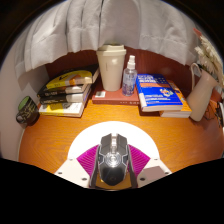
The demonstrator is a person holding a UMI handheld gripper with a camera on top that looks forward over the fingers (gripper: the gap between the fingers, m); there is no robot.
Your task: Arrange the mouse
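Tool (111, 160) at the near edge of my view, its white fingers with magenta pads (87, 157) set close on either flank of the mouse (111, 158); I read both pads as pressing its sides, so the mouse is held between them. Mouse is dark grey to black, glossy, rounded hump shape with a centre wheel line, sitting low over the table (60, 135). Table is warm orange-brown wood, smooth, with faint grain. Beyond the fingers, along the back: a stack of books (66, 93) with yellow covers, a beige plastic container (111, 66), a clear spray bottle (130, 75) on a reddish book (115, 98), a blue-covered book (161, 95). Pale cloth (90, 20) hangs behind, draped in soft folds.
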